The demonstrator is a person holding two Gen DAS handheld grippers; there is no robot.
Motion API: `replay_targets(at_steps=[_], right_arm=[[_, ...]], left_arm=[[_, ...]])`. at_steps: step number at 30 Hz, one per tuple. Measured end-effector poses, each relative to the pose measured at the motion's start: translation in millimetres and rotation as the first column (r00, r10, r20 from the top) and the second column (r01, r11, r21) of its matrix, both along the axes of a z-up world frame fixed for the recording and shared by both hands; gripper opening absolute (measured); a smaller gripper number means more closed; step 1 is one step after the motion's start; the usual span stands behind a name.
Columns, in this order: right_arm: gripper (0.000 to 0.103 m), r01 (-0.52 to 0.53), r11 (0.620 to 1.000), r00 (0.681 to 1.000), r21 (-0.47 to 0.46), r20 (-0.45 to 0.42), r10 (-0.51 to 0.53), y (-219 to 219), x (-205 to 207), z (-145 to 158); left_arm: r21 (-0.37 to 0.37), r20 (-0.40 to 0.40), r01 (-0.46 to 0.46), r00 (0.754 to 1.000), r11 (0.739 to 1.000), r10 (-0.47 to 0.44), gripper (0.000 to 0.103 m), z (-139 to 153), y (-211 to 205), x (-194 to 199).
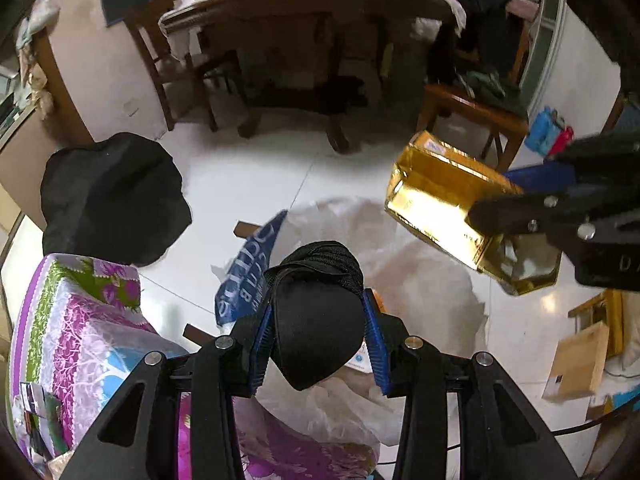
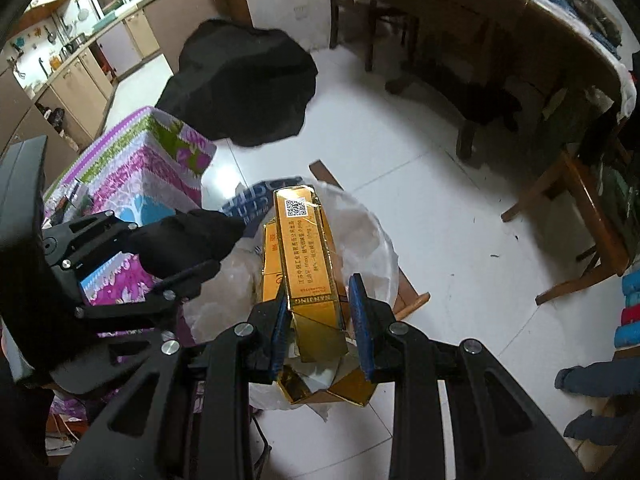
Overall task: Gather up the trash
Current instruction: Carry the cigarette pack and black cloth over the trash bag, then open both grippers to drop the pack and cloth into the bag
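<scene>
Gold box [image 2: 310,264] is clamped in the right hand-held gripper [image 2: 322,320] above the white bag [image 2: 372,240]; the left hand-held gripper [image 1: 318,340] is clamped on a black pad [image 1: 316,320] beside it.

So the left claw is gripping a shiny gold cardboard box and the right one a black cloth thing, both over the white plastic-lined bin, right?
Swapped. In the left wrist view the left gripper clamps the black fabric item; in the right wrist view the right gripper grips the shiny gold cardboard box. Both do hang over the white plastic-lined bin.
</scene>
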State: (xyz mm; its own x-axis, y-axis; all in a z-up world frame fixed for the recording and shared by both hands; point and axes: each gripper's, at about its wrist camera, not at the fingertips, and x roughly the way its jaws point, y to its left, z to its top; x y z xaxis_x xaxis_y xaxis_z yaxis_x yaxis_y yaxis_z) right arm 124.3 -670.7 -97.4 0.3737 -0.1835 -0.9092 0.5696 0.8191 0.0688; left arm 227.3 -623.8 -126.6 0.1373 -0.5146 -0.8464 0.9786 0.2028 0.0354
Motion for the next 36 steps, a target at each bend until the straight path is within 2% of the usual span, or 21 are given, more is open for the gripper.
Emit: replay_targets(at_steps=[7, 9, 10, 13, 14, 21, 36], right_arm=[[0.027, 0.004, 1.0, 1.0, 0.019, -0.013, -0.003, -11, 3, -5], [0.027, 0.009, 1.0, 1.0, 0.019, -0.012, -0.009, -15, 4, -6], [0.027, 0.011, 1.0, 1.0, 0.018, -0.008, -0.011, -16, 6, -6], [0.031, 0.023, 0.999, 1.0, 0.044, -0.001, -0.023, -22, 8, -10], [0.035, 0.028, 0.998, 1.0, 0.048, 0.0, -0.028, -23, 9, -11], [0.036, 0.031, 0.999, 1.0, 0.027, 0.006, -0.031, -23, 9, -13], [0.036, 0.032, 0.999, 0.999, 0.008, 0.001, -0.032, -18, 5, -11]], left_arm=[[0.004, -0.001, -0.023, 1.0, 1.0, 0.023, 0.044, -12, 4, 7], [0.005, 0.002, -0.036, 0.999, 0.999, 0.035, 0.046, -10, 6, 13], [0.003, 0.006, -0.044, 0.999, 0.999, 0.044, 0.05, -10, 6, 13], [0.004, 0.013, -0.063, 0.998, 0.998, 0.063, 0.054, -13, 5, 17], [0.005, 0.02, -0.07, 0.997, 0.998, 0.07, 0.055, -14, 5, 18], [-0.016, 0.018, -0.094, 0.995, 0.995, 0.094, 0.055, -9, 10, 26], [-0.025, 0.056, -0.096, 0.994, 0.995, 0.097, 0.055, 1, 16, 14]])
